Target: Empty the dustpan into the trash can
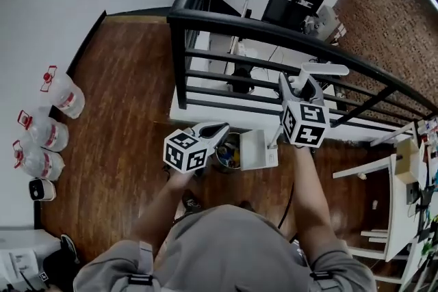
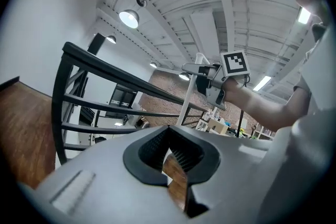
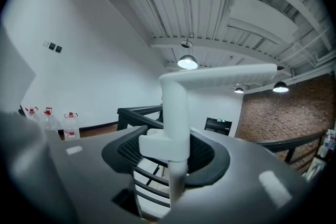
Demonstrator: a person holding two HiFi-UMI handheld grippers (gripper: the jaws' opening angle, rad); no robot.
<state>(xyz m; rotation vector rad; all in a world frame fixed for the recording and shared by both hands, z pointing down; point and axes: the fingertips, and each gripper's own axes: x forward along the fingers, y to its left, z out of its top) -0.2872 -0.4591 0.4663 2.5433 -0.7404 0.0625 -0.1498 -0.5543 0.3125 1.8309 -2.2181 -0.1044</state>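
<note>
My right gripper is shut on the upright white handle of a long-handled dustpan. The white pan hangs low over the wooden floor, just right of a small trash can that holds some rubbish. In the right gripper view the handle stands between the pads of the right gripper. My left gripper is at the left, over the can's near side, and hides part of it. In its own view the left gripper is shut with nothing held. That view also shows the right gripper on the handle.
A black metal railing runs across just beyond the can, with a drop behind it. Several water bottles and a small white device line the left wall. White furniture stands at the right.
</note>
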